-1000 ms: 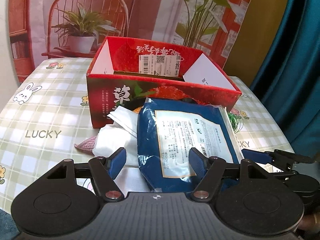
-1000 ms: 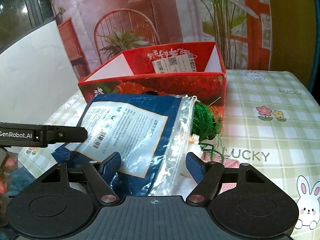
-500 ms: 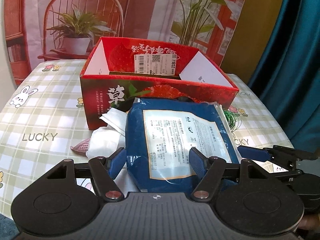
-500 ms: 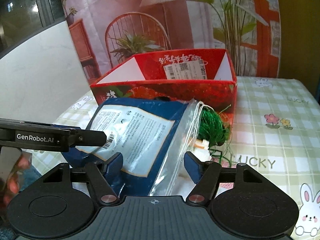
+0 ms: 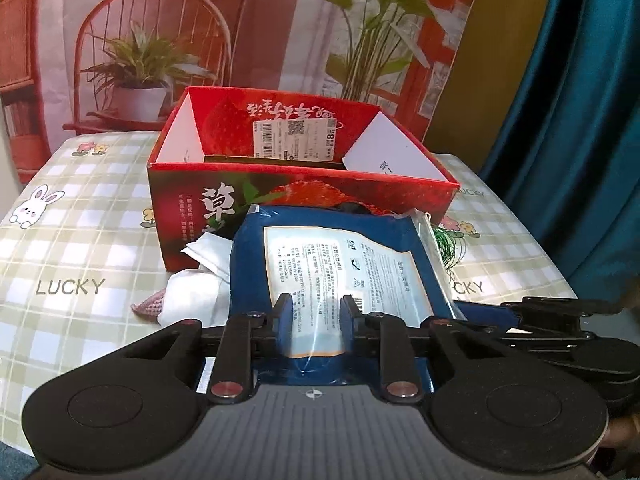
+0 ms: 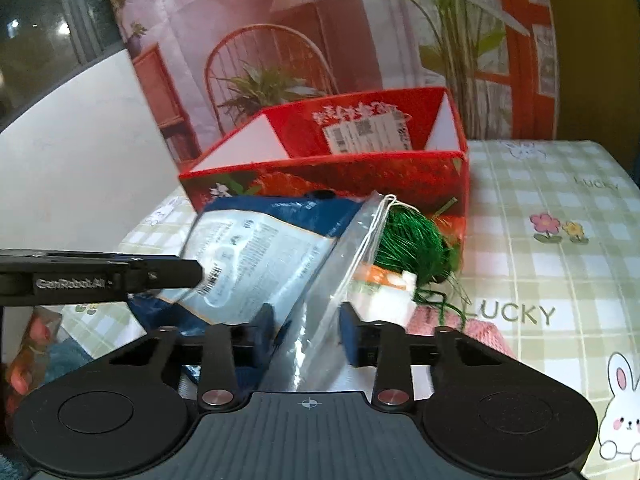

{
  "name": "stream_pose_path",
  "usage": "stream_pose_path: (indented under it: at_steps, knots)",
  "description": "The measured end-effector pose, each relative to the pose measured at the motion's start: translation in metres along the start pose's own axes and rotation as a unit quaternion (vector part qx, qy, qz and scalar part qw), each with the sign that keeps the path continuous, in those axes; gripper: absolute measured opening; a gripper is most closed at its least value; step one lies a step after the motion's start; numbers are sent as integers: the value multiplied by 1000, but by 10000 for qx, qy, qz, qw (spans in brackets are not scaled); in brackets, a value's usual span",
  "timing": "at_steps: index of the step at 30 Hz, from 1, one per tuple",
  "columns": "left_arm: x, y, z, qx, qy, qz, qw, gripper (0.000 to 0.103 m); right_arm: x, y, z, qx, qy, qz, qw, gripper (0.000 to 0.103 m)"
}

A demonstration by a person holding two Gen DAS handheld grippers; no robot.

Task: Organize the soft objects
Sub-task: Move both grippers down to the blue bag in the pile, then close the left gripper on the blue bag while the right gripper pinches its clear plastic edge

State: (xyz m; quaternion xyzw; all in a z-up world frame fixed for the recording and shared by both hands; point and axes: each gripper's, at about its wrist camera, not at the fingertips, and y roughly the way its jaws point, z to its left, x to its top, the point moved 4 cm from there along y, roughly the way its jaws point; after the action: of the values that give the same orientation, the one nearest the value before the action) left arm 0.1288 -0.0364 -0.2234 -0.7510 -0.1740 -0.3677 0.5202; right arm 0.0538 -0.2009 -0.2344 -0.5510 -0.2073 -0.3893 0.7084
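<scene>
Behind the table hangs a printed backdrop of a rattan chair and potted plants (image 5: 136, 68), with a teal curtain (image 5: 580, 120) to the right of it and a white panel on the other side. Pale green checked tablecloth (image 5: 80, 216), printed with rabbits, flowers and the word LUCKY, covers the surface.

At its middle stands an open red cardboard box with strawberry print (image 5: 304, 196). Leaning against the box's near wall is a flat blue plastic-wrapped packet with a white printed label (image 5: 340, 264); beneath and beside it lie white soft pieces (image 5: 192, 300), a pink knitted item (image 6: 484, 330) and a bundle of green netting (image 6: 412, 244).

The step in hand looks like taking hold of the packet with both tools. The left gripper (image 5: 314, 318) is closing on the packet's near edge, its pads pinching the wrapper. The right gripper (image 6: 308, 326) is closing too, around the clear plastic flap at the packet's right side; the blur hides whether the pads press on it yet.

Next, probably, both hands must lift together, clear the box's near wall and lower the packet inside, without dragging the netting along.
</scene>
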Motion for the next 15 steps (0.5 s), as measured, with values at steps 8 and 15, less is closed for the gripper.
stream_pose_path:
  at_steps: [8,15]
  knots:
    - [2,-4,14,515,-210,-89,9984,57,0,3,-4,62,111,57,9999,28]
    - [4,1,24,531,-427,7,9977,61,-2,7,-6,27,139,107,9998,26]
